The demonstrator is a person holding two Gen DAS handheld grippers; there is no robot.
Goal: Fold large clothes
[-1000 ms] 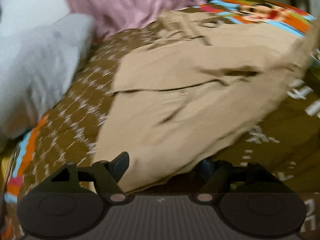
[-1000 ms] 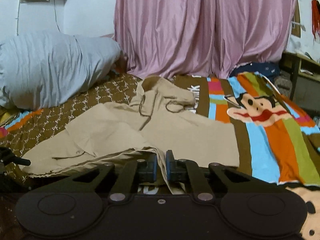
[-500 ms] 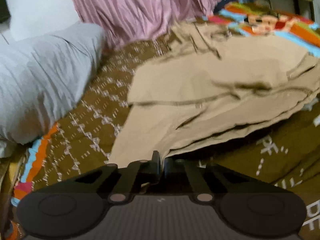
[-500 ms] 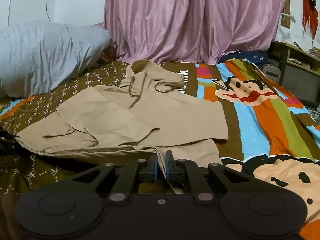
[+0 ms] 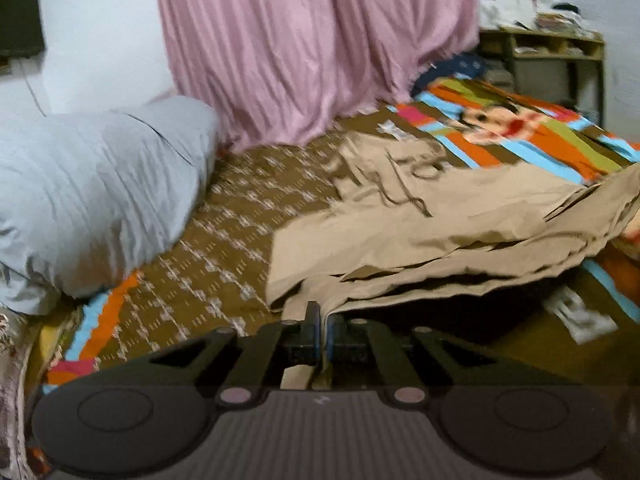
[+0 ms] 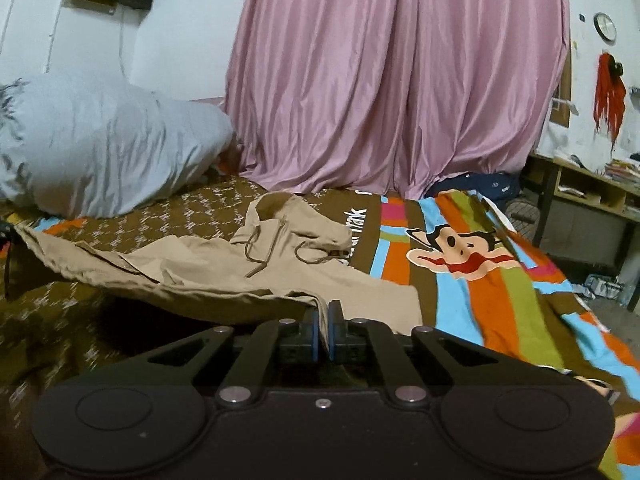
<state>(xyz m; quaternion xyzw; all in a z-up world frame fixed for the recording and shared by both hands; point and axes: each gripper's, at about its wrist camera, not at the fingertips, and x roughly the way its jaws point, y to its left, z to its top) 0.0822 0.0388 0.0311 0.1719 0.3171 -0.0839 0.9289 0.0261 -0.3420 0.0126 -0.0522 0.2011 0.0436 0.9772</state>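
A tan hooded jacket [image 5: 420,224] with dark drawstrings lies partly folded on the bed, its hood [image 6: 296,224] toward the pink curtain. My left gripper [image 5: 322,320] is shut on the jacket's near hem corner, which is raised off the bedspread with a shadow beneath. In the right wrist view my right gripper [image 6: 324,312] is shut on the other hem corner of the jacket [image 6: 224,276]. The hem stretches between the two and hangs above the bed. At the far left of the right wrist view the left gripper [image 6: 6,232] shows as a dark tip holding the cloth.
A brown patterned bedspread [image 5: 224,248] with bright cartoon stripes [image 6: 480,280] covers the bed. A large grey pillow [image 5: 88,192] lies at the left. Pink curtains [image 6: 392,80] hang behind. A wooden desk [image 6: 592,188] stands at the right edge.
My left gripper went from open to shut on the jacket's hem corner, then rose with it. Both grippers have lifted the hem off the bed and carried it toward the hood.
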